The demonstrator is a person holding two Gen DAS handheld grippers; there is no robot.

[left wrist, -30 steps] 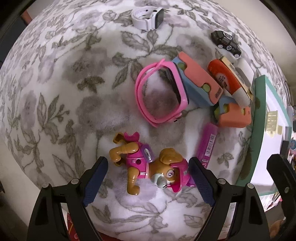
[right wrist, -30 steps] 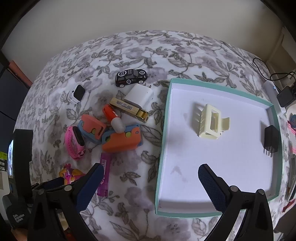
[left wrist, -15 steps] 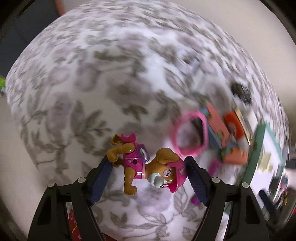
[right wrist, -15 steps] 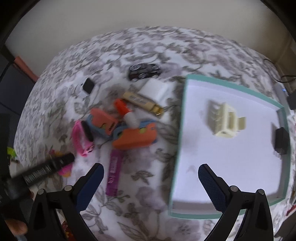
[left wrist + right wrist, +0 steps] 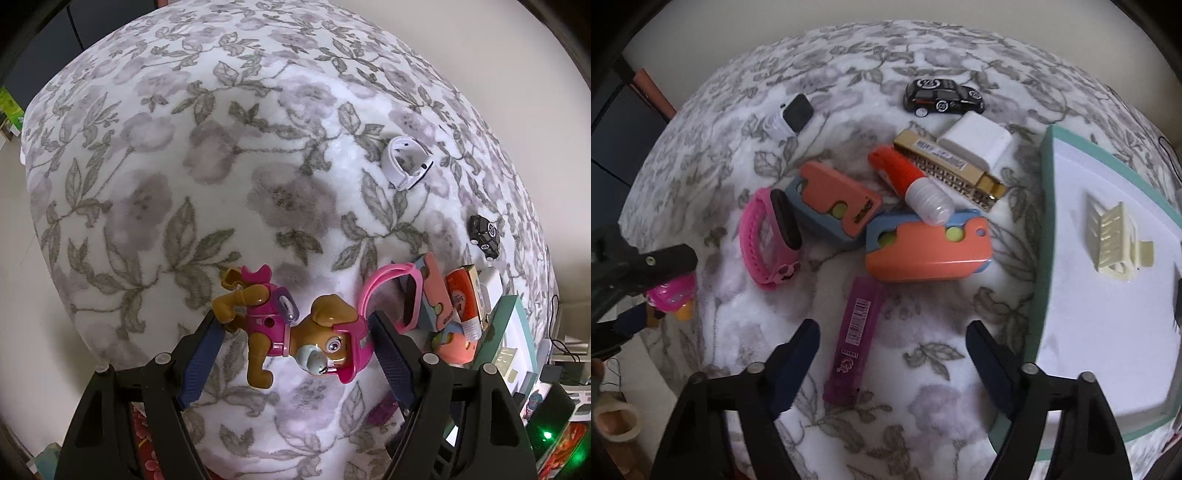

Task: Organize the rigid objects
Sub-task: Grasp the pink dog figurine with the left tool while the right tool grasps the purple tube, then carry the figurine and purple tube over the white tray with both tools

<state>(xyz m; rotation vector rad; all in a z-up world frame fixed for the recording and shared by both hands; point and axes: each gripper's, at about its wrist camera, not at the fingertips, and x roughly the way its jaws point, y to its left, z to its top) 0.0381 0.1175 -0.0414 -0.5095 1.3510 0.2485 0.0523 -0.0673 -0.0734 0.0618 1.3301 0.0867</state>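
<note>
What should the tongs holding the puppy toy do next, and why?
Probably carry it across to the tray. The left tongs have their pads pressed on both ends of the puppy toy, which looks lifted off the flowered blanket. The tray already holds a cream hair clip, so sorted things seem to go there. The right tongs are closing over the purple lighter, not yet touching it.
</note>
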